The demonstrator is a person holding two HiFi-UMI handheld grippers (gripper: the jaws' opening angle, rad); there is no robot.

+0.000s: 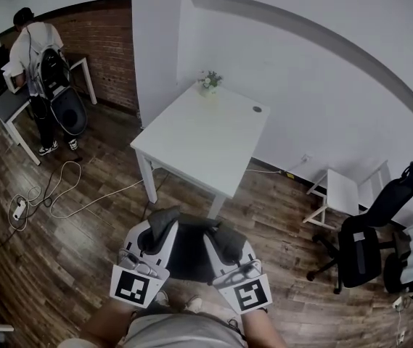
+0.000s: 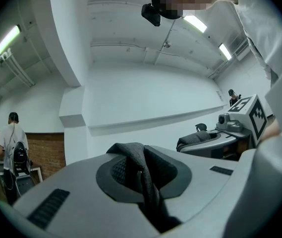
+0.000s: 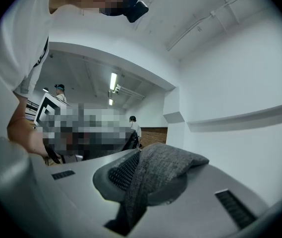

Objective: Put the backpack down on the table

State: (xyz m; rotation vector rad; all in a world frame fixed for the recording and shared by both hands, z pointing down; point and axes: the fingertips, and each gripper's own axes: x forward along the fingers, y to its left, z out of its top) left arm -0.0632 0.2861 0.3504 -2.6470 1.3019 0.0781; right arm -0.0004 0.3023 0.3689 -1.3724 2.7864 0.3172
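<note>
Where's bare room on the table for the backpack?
The table is bare from its near edge to the middle. Only a plant sits at the far corner, a grommet by the right corner. Left of it, cables crowd the floor.

No words, numbers or brand names can be read anywhere. The only printed marks are black-and-white square patterns on the left marker cube (image 1: 131, 286) and the right marker cube (image 1: 249, 293), spelling nothing.
</note>
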